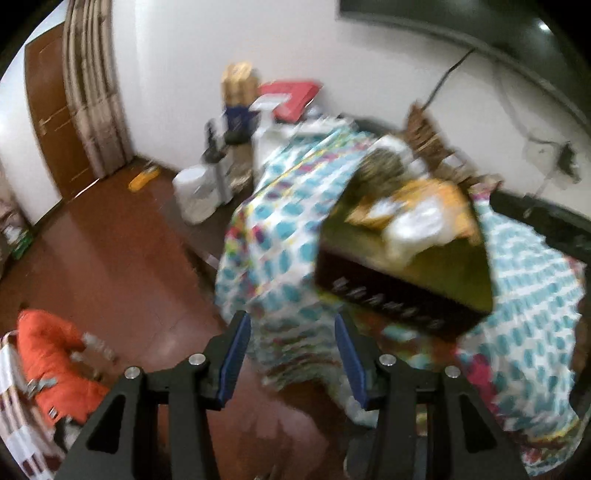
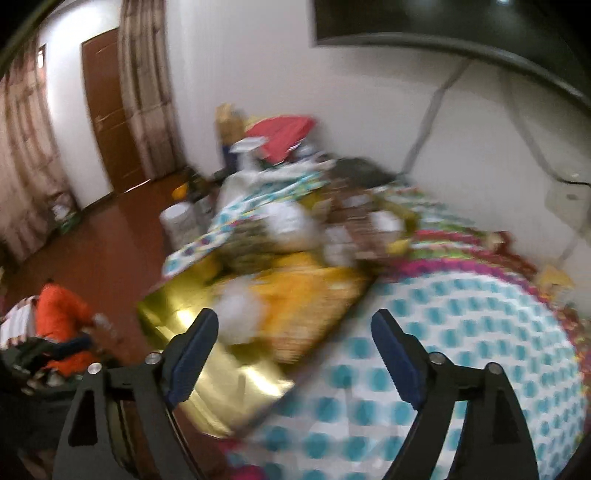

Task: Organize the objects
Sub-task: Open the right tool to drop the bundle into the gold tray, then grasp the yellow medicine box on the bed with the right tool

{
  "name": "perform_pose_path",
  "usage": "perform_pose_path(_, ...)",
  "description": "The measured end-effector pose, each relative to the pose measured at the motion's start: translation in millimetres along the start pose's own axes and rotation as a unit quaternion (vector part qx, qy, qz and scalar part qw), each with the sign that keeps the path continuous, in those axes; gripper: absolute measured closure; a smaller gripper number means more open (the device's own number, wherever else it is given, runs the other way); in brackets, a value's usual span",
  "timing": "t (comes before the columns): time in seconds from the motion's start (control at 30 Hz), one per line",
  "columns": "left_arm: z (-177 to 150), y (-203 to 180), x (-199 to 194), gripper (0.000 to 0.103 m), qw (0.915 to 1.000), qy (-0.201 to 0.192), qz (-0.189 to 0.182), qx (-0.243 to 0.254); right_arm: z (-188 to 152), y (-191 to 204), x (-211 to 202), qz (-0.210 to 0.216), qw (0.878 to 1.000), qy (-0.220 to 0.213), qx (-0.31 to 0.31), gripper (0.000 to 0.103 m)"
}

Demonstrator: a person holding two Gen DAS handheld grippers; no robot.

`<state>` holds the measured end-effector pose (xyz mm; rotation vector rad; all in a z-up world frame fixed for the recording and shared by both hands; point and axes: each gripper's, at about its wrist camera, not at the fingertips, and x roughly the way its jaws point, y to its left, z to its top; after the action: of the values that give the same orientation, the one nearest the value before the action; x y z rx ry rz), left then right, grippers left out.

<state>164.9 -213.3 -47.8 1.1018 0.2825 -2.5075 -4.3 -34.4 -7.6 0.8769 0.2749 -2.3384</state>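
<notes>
Both views are blurred. A dark box with a gold inside [image 1: 402,273] sits on a table under a white cloth with teal dots [image 1: 273,236]; it holds yellow and white things [image 1: 417,214]. My left gripper [image 1: 293,354] is open and empty, in front of the table's hanging cloth, below and left of the box. In the right wrist view the gold box [image 2: 229,362] lies near the table's left edge with yellow cloth [image 2: 295,295] and a white lump [image 2: 240,314] in it. My right gripper [image 2: 295,354] is open and empty, just above the box's near side.
Clutter is piled at the table's far end: a red flat item [image 1: 291,98], bottles and a white bucket [image 1: 195,195] on the brown floor. An orange bag [image 1: 51,365] lies at lower left. A brown door [image 1: 55,125] and curtains stand at left. A dark screen [image 2: 424,22] hangs on the wall.
</notes>
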Motion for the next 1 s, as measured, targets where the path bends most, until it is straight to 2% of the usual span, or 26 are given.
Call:
perform_pose_path(0.13, 3.6, -27.3, -21.9, 0.054, 0.9967, -0.048, -0.054, 0.038, -17.2, -73.4, -12.7, -0.052, 0.997, 0.003, 0.052, 0.019)
perform_pose_path(0.2, 4.8, -46.8, -28.3, 0.049, 0.9933, -0.060, -0.076, 0.063, -28.5, -116.8, -18.5, -0.087, 0.992, 0.007, 0.090, 0.019)
perform_pose_path(0.3, 3.6, -87.9, -35.5, 0.047, 0.9848, -0.076, -0.110, 0.111, -44.9, -178.5, -25.3, -0.139, 0.980, 0.005, 0.140, 0.019)
perform_pose_path(0.37, 2.5, -114.3, -33.6, 0.047, 0.9798, -0.075, -0.123, 0.138, -53.5, -216.6, -23.1, -0.173, 0.971, 0.014, 0.168, 0.019)
perform_pose_path(0.43, 1.4, -140.4, -26.3, 0.047, 0.9761, -0.066, -0.132, 0.159, -58.3, -245.7, -17.8, -0.187, 0.964, 0.018, 0.187, 0.017)
perform_pose_path(0.5, -0.6, -164.9, -18.4, 0.046, 0.9724, -0.056, -0.146, 0.173, -59.7, -271.3, -8.9, -0.195, 0.959, 0.025, 0.204, 0.010)
perform_pose_path(0.63, -2.0, -207.3, 4.1, 0.046, 0.9655, -0.032, -0.162, 0.202, -51.4, -303.2, 14.6, -0.209, 0.952, 0.032, 0.221, 0.003)
perform_pose_path(0.73, -4.6, -226.8, 17.1, 0.046, 0.9623, -0.028, -0.163, 0.216, -35.6, -316.1, 38.4, -0.202, 0.952, 0.035, 0.227, 0.002)
perform_pose_path(0.87, -1.9, -240.8, 36.0, 0.046, 0.9613, -0.011, -0.173, 0.214, -13.1, -325.2, 75.3, -0.228, 0.951, 0.050, 0.202, 0.000)
perform_pose_path(1.0, 5.8, -244.5, 50.8, 0.046, 0.9634, -0.001, -0.177, 0.201, 0.8, -333.3, 98.1, -0.256, 0.945, 0.061, 0.194, 0.000)
